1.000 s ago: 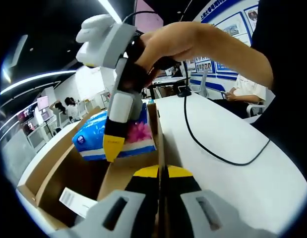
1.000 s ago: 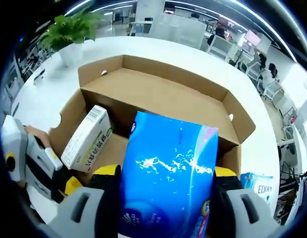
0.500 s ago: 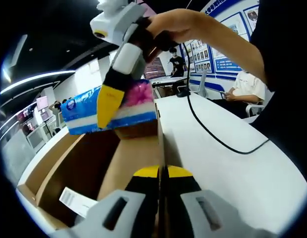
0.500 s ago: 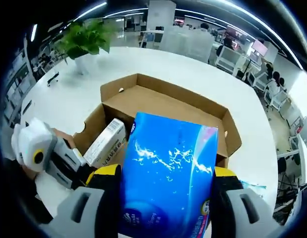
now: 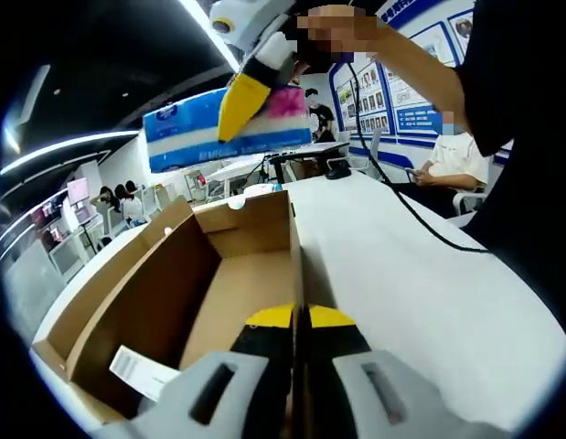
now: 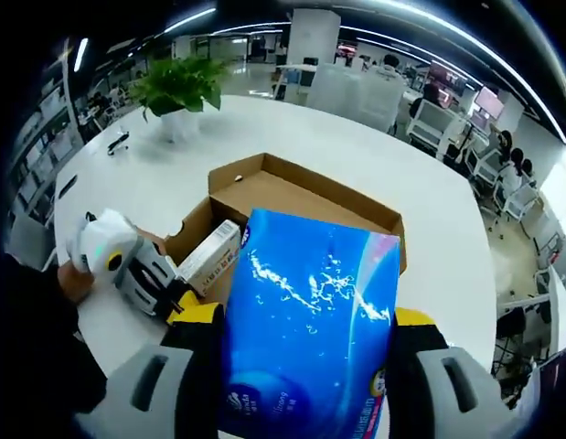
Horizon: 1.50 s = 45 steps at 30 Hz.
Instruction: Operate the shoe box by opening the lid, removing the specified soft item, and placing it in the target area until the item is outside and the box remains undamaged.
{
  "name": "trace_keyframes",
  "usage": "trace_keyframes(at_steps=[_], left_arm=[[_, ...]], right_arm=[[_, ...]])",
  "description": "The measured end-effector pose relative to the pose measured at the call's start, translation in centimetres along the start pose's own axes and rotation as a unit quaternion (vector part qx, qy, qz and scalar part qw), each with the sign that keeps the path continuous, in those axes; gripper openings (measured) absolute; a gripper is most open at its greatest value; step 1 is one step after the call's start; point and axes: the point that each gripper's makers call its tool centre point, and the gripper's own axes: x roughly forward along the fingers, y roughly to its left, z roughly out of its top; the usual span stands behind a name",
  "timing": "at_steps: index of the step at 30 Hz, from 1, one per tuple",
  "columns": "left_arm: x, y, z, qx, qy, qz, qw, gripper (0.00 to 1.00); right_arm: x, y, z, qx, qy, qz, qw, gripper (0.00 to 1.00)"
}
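Above the open box (image 6: 301, 206), our right gripper (image 6: 305, 320) has lifted the clamped tissue pack (image 6: 310, 329) clear; left gripper (image 5: 297, 320) stays closed on the box wall; placement remains.

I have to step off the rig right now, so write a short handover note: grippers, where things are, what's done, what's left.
Right gripper: shut on the blue tissue pack, held in the air above the shoe box.
Left gripper: jaws closed on the box's side wall, steadying it.
Box: open on the white table; a small white carton lies inside.
Done: lid opened, tissue pack lifted clear of the box.
Left: carry the pack to the target area, set it down, release both grippers. No damage to the box visible.
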Motion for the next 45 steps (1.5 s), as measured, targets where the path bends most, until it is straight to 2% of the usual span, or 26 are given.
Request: trace_keyframes(at_steps=[5, 10, 17, 26, 32, 34, 38, 41, 44, 45], left_arm=[[-0.2, -0.4, 0.1, 0.001, 0.000, 0.000, 1.0000, 0.03], [-0.3, -0.8, 0.1, 0.001, 0.000, 0.001, 1.0000, 0.03], [-0.3, -0.6, 0.1, 0.003, -0.001, 0.000, 1.0000, 0.03], [-0.4, -0.6, 0.1, 0.007, -0.002, 0.000, 1.0000, 0.03], [-0.4, -0.6, 0.1, 0.003, -0.001, 0.001, 1.0000, 0.03], [-0.4, -0.5, 0.1, 0.003, -0.001, 0.001, 1.0000, 0.03], [-0.4, -0.6, 0.2, 0.013, -0.003, 0.002, 0.9999, 0.03], [-0.3, -0.8, 0.3, 0.012, -0.002, 0.003, 0.9999, 0.03], [-0.3, -0.7, 0.3, 0.003, 0.000, 0.001, 1.0000, 0.03], [-0.3, -0.7, 0.3, 0.000, 0.000, 0.002, 1.0000, 0.03]], right_arm=[[-2.2, -0.6, -1.7, -0.023, 0.018, 0.002, 0.9996, 0.72], [-4.1, -1.6, -3.4, -0.025, 0.024, 0.003, 0.9994, 0.72], [-7.0, -4.1, -6.4, -0.048, 0.056, -0.027, 0.9969, 0.72], [-8.9, -6.0, -9.6, -0.083, 0.079, -0.016, 0.9932, 0.71], [-9.1, -7.1, -11.6, -0.104, 0.084, 0.000, 0.9910, 0.71], [-8.8, -7.4, -12.7, -0.120, 0.091, 0.009, 0.9885, 0.71], [-8.3, -7.8, -13.6, -0.158, 0.089, 0.020, 0.9832, 0.71], [-7.8, -8.1, -14.9, -0.187, 0.106, 0.034, 0.9761, 0.71], [-7.4, -8.4, -15.2, -0.223, 0.098, 0.044, 0.9689, 0.71], [-7.2, -8.0, -15.4, -0.265, 0.087, 0.067, 0.9579, 0.71]])
